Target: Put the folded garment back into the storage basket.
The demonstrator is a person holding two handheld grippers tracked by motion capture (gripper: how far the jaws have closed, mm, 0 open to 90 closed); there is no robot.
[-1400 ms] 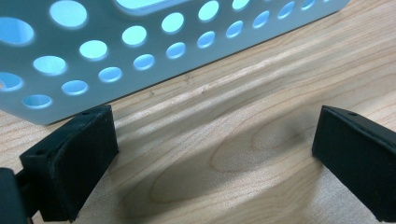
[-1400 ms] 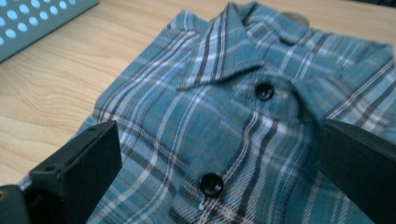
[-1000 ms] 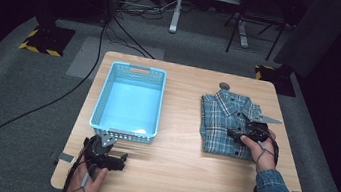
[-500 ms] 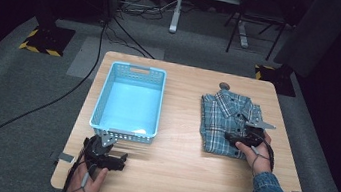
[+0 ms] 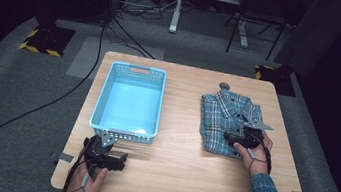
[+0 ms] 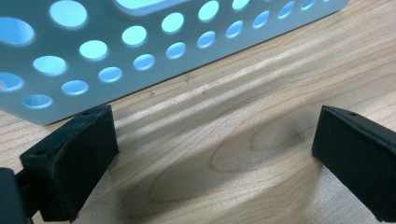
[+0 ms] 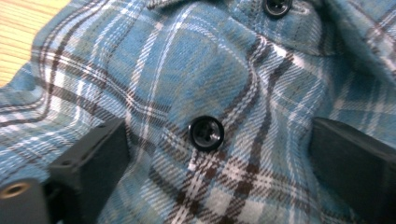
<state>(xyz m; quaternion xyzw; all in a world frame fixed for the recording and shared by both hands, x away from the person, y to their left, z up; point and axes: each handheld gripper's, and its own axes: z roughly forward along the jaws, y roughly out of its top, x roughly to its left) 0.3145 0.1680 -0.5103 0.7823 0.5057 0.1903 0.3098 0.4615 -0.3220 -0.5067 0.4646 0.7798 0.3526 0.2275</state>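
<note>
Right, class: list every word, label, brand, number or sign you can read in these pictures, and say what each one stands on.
None: no readable text anywhere.
The folded plaid shirt bears no visible label; its buttons look plain.
The blue basket has holes, no lettering.
The yellow-black hazard stripes on the floor are a pattern, not words.

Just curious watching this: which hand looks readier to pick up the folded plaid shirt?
The right. Its gripper sits on the plaid shirt, fingers apart on the cloth. The left gripper rests open near the blue basket, far from it.
</note>
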